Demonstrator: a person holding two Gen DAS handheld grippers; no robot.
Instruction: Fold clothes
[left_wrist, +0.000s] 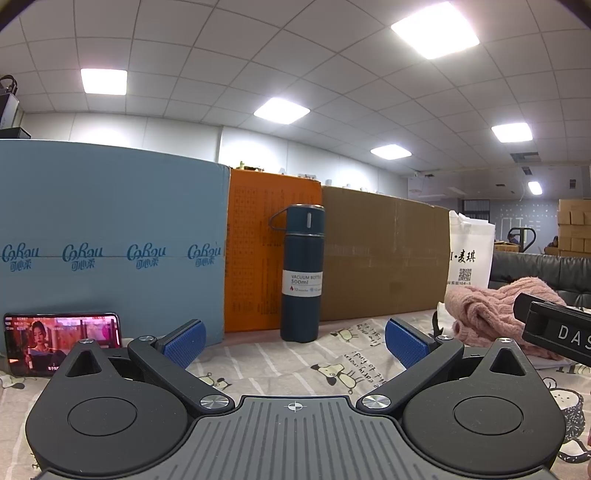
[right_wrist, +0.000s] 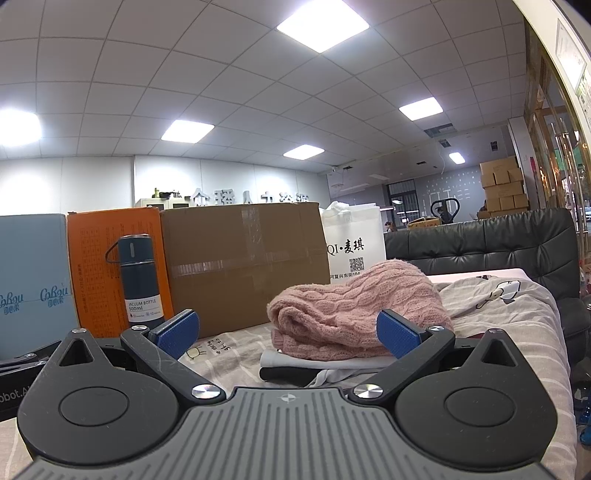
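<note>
left tool (left_wrist: 294, 341) apart, empty | right tool (right_wrist: 288, 332) apart | pink sweater (right_wrist: 354, 314) ahead | flask (left_wrist: 302, 273), boxes (left_wrist: 380, 254) behind

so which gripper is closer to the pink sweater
Right. The right gripper faces the pink sweater head-on, just short of it, jaws open. The left gripper points at the vacuum bottle, the sweater off to its right.

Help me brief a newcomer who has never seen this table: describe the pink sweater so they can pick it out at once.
Start at the row of cartons, ending at the brown cardboard box, then the white paper bag beside it. Just before that bag, on the cartoon-print sheet, lies the pink sweater. It is the only fuzzy cable-knit item, topping flat white and dark folded clothes.
</note>
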